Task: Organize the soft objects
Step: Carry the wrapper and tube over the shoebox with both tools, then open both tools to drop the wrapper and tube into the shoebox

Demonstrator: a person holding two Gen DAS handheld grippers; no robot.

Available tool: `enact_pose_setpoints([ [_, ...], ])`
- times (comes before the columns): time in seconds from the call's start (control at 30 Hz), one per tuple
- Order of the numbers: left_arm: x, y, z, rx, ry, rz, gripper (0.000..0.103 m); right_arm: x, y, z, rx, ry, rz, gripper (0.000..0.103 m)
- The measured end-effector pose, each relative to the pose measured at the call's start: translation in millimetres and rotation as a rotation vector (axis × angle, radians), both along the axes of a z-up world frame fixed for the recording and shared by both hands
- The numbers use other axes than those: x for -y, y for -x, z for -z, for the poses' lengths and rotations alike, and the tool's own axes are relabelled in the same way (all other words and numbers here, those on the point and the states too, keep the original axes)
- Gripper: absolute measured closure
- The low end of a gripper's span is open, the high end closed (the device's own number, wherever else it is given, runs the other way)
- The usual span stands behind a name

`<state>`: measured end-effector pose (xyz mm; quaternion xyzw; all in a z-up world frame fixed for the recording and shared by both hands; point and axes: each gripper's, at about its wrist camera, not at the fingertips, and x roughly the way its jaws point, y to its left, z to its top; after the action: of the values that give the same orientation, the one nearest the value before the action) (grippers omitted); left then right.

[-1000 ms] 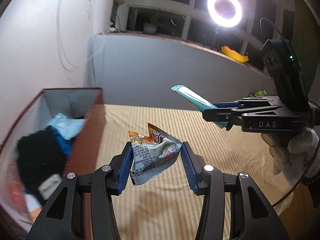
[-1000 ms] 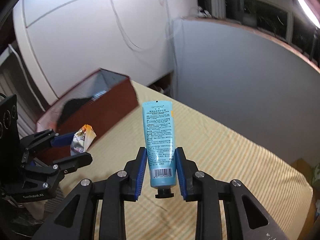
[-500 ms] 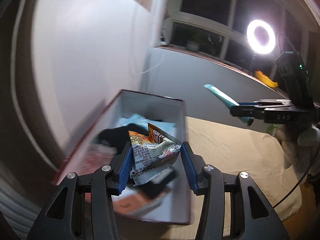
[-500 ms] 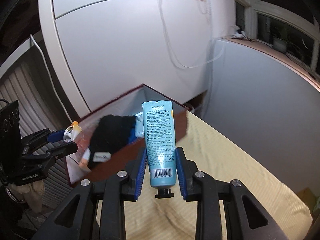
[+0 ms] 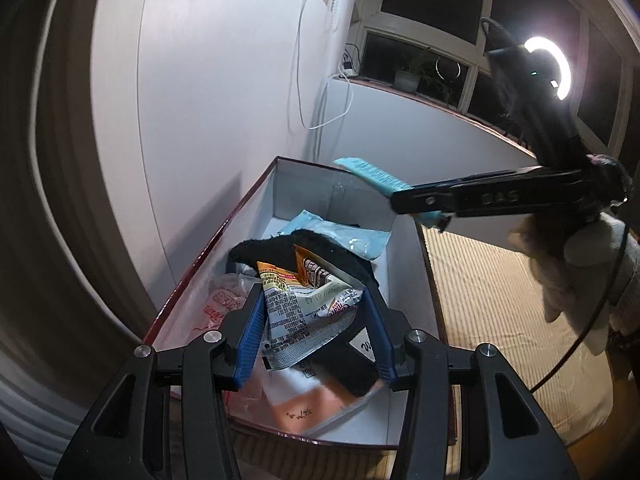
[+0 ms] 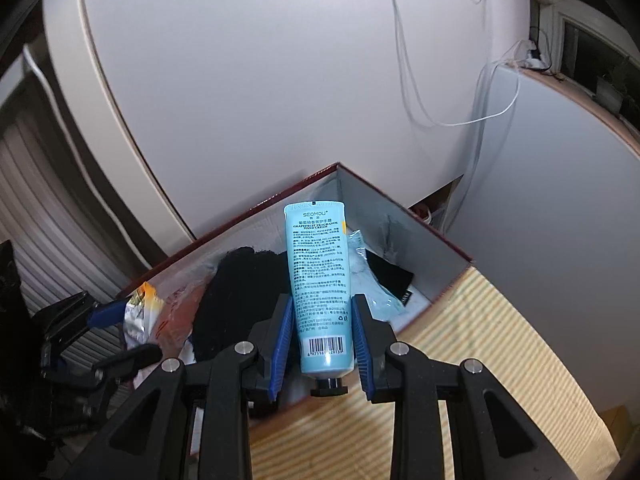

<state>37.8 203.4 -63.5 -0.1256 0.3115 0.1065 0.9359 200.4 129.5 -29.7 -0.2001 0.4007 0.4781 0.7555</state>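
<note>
Two tools hang over the box [image 5: 280, 168], each clamped on one thing. The right tool [image 6: 320, 340] grips a blue tube [image 6: 318, 276] reading "SEOMOU" and "HAND CREAM", long way up, cap toward the camera. The left tool [image 5: 314, 332] pinches a crinkled snack bag [image 5: 304, 312] above a black cloth [image 5: 320, 248]. Striped bedding [image 6: 460, 360] lies right of the box's edge.

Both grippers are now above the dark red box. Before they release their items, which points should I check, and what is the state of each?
1. Left gripper grips the crinkled foil snack packet: ok.
2. Packet is above the dark red cardboard box opening: ok.
3. Right gripper grips the light blue hand cream tube: ok.
4. Tube is above the box: ok in the right wrist view.
5. Free space among the black fuzzy cloth and other contents: cannot tell.
</note>
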Motion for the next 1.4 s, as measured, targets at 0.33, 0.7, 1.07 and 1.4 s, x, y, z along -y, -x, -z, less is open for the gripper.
enact_pose_setpoints([
  [0.33, -14.5, -7.7, 5.3, -0.013, 0.027, -0.050, 0.040, -21.3, 0.1, 7.3, 0.034, 0.023, 0.028, 0.046],
  [0.7, -22.0, 0.0, 1.9, -0.006, 0.049, -0.074, 0.039, 3.3, 2.5, -8.8, 0.031, -0.044, 0.057, 0.037],
  [1.07, -14.9, 14.9, -6.4, 0.012, 0.058, -0.089, 0.039, 49.6, 16.6, -20.3, 0.036, -0.107, 0.091, 0.036],
  [1.4, 1.7, 29.5, -16.7, 0.021, 0.029, -0.095, 0.039, 85.1, 40.1, -26.7, 0.070, -0.131, 0.101, 0.034],
])
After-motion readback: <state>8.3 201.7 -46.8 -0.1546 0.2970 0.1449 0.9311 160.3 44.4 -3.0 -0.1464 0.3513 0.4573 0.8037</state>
